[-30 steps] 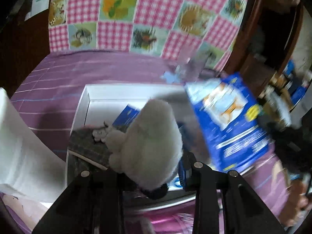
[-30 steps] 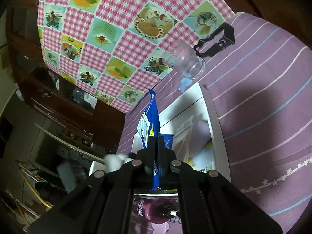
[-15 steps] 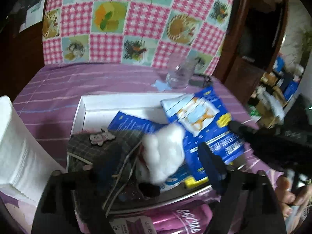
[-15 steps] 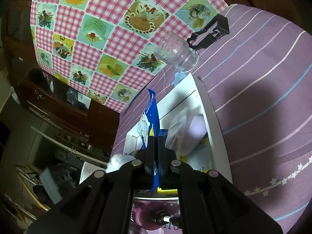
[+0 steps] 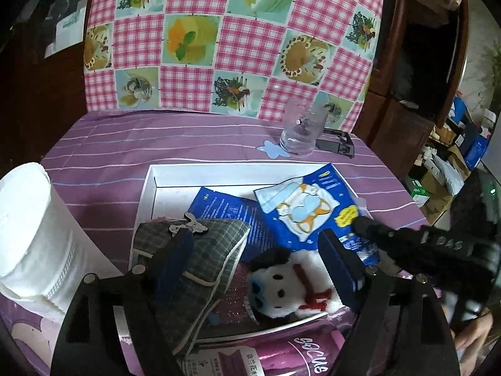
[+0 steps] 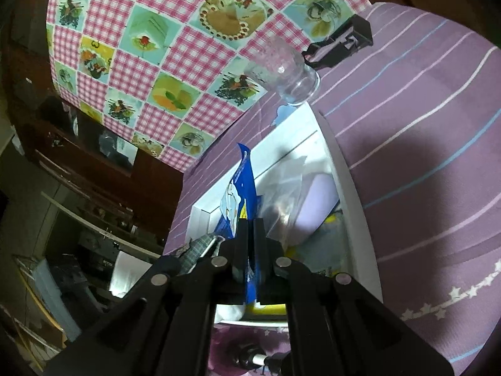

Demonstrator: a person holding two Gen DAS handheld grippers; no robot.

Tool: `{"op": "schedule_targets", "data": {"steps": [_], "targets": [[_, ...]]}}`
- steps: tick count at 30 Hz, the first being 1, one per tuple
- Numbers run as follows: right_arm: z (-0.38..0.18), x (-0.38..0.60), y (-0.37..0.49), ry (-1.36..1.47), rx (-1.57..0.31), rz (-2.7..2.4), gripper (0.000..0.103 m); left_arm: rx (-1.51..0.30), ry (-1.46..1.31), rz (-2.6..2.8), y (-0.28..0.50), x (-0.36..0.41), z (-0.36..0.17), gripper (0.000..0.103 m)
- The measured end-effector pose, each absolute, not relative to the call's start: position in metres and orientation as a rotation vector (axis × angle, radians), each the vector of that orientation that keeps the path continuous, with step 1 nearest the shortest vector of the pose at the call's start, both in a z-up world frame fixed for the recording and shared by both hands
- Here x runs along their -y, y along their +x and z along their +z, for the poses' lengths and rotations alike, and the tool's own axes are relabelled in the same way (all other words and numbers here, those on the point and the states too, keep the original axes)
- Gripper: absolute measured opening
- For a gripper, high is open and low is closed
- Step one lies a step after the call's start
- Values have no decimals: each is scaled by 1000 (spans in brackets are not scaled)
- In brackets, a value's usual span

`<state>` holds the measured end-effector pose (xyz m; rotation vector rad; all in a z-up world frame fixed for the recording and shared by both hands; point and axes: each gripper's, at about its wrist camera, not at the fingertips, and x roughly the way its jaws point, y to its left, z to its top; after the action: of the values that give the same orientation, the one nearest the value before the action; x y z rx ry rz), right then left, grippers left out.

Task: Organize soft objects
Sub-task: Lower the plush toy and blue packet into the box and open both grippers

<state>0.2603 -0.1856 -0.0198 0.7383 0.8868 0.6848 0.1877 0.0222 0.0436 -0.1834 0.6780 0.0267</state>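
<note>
The left gripper (image 5: 253, 250) hangs open over the soft plush snowman (image 5: 291, 285) – the right gripper (image 6: 250, 232) pinches the thin, floppy blue packet (image 6: 245, 185) by its edge.

Ahead of the tongs: a clear drinking glass (image 5: 302, 128) stands upright on the purple striped worktop (image 5: 156, 144). A black clip-like part (image 5: 336, 144) lies just beside it. A pink checked cloth (image 5: 225, 40) hangs behind both.

Left tongs (image 5: 256, 260) matte black, blue pads, silver screws, right tongs (image 6: 250, 235) black, round silver bolt heads
</note>
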Motion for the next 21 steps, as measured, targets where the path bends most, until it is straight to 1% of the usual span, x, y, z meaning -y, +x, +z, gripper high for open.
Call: {"op": "schedule_targets", "data": {"steps": [5, 8, 12, 14, 15, 17, 18, 19, 21], "targets": [[-15, 177, 256, 655, -839, 638, 6, -658, -180, 72, 184, -24, 46, 82], [-11, 166, 252, 551, -831, 620, 9, -647, -182, 85, 183, -25, 48, 82], [-10, 155, 253, 469, -883, 613, 11, -632, -144, 112, 181, -20, 49, 82], [-9, 158, 255, 496, -907, 617, 13, -633, -118, 116, 182, -18, 49, 82], [-7, 162, 255, 515, -916, 614, 15, -634, -112, 115, 183, -17, 50, 82], [-1, 168, 255, 522, -904, 600, 24, -628, -107, 109, 182, -17, 51, 82], [5, 172, 253, 516, -878, 596, 36, -626, -111, 105, 182, -17, 51, 82], [10, 173, 251, 508, -857, 591, 56, -629, -124, 97, 182, -18, 53, 82], [23, 178, 244, 485, -803, 588, 76, -627, -145, 84, 181, -20, 55, 82]]}}
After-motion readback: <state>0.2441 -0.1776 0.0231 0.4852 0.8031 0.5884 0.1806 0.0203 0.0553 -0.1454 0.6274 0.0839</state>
